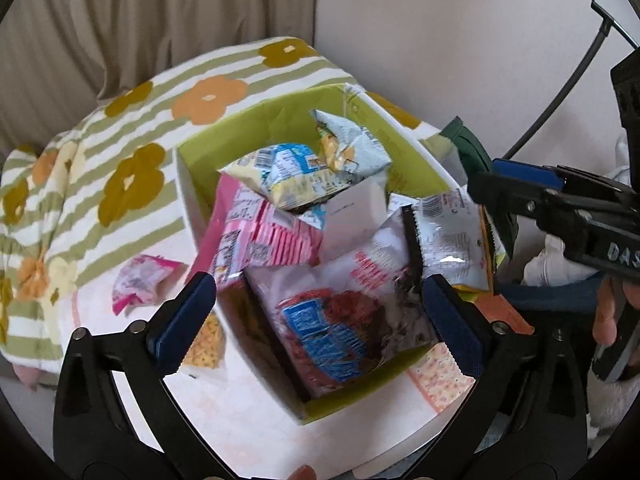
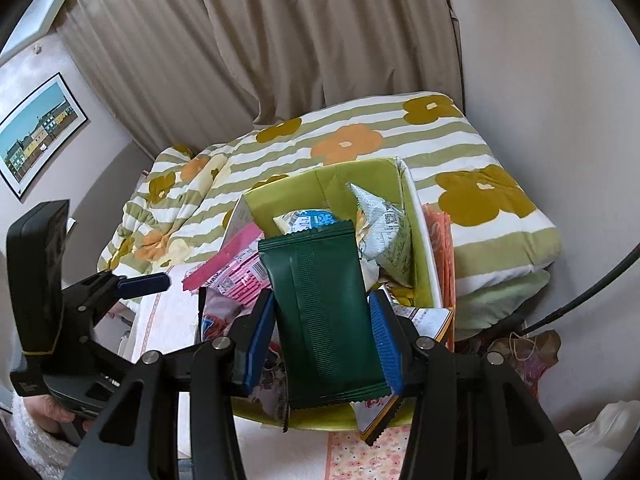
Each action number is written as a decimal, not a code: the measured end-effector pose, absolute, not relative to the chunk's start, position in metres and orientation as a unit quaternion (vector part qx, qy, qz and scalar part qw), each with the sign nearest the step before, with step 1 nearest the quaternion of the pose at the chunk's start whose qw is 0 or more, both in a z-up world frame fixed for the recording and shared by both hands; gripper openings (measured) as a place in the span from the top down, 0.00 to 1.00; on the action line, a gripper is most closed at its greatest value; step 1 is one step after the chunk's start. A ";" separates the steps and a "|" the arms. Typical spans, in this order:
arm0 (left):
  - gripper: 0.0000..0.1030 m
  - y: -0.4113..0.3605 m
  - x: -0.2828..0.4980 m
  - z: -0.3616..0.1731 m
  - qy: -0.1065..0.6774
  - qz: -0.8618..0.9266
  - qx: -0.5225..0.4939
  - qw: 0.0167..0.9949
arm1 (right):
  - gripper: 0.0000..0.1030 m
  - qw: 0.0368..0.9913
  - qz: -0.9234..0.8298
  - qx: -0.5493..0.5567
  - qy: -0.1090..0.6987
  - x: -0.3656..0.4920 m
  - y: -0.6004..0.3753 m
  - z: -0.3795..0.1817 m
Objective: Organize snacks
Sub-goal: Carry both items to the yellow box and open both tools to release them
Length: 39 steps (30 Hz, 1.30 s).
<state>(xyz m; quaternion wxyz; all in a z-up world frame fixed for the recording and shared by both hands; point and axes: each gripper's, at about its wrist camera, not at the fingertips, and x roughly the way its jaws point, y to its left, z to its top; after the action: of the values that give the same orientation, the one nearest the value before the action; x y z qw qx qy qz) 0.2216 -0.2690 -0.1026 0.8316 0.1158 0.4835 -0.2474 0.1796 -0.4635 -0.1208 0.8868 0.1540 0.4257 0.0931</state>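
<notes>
Nearest the right wrist camera, the right gripper [image 2: 322, 344] is clenched on a dark green snack packet [image 2: 324, 312]; both blue pads press its long edges, and the packet stands upright above the near rim of the box, blocking much of what lies behind it. Its printed face is turned away, so no label can be read. From the left wrist view, the left gripper [image 1: 316, 316] hangs released above the green-lined box [image 1: 200, 168], its jaws spread wide with nothing between them. Below it, a red-and-blue bag [image 1: 340, 328] lies at the near end, blurred so that its lettering is unreadable. A pink packet [image 1: 256, 236] leans on the left wall, and a pale blue-and-yellow bag [image 1: 296, 176] and a crumpled one [image 1: 352, 144] sit at the far end. Left of the box, a small pink wrapper [image 1: 140, 280] lies on the white surface. Beyond lies a striped flowered quilt [image 1: 120, 128], its left end cut off.
</notes>
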 end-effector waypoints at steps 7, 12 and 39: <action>0.01 -0.238 0.225 -0.091 0.476 -0.226 0.091 0.845 | 0.57 0.884 0.093 0.165 0.428 0.192 -0.471 -0.127; 0.01 -0.219 0.231 -0.089 0.475 -0.204 0.074 0.853 | 0.57 0.883 0.093 0.152 0.434 0.203 -0.468 -0.130; 0.01 -0.161 0.200 -0.089 0.465 -0.131 0.024 0.875 | 0.00 0.894 0.132 0.087 0.418 0.194 -0.429 -0.119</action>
<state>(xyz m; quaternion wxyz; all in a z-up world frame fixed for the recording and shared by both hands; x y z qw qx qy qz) 0.2000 -0.1614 -0.0894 0.8754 0.0244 0.4648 -0.1307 0.1942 -0.4286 -0.1189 0.8943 0.0869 0.4184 0.1324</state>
